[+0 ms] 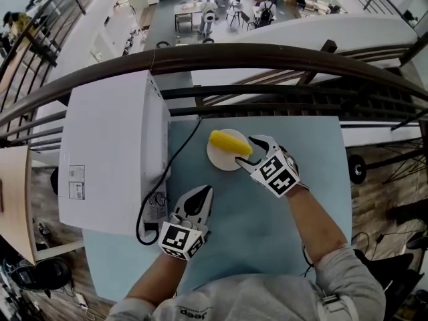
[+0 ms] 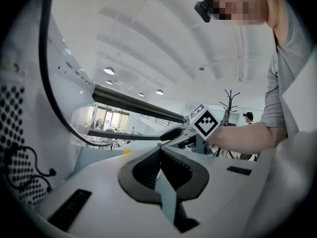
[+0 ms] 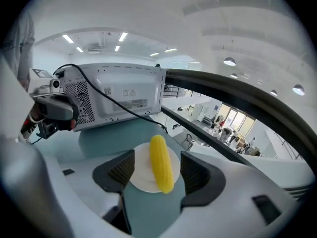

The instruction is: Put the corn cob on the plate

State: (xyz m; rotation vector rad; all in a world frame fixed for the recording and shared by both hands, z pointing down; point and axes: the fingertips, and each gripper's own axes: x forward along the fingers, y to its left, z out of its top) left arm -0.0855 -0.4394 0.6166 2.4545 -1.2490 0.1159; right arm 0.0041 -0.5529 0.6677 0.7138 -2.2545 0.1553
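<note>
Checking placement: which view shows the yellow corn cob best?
Right gripper view: the yellow corn cob lies close and whole on the round white plate. Head view shows it smaller; left gripper view, only a yellow sliver.

Patch (image 1: 190,313) at the neck of the grey shirt (image 1: 227,298): reads "Jeep", seen upside down. White microwave (image 1: 110,152) carries stickers (image 1: 75,181); their print is too small to read.
</note>
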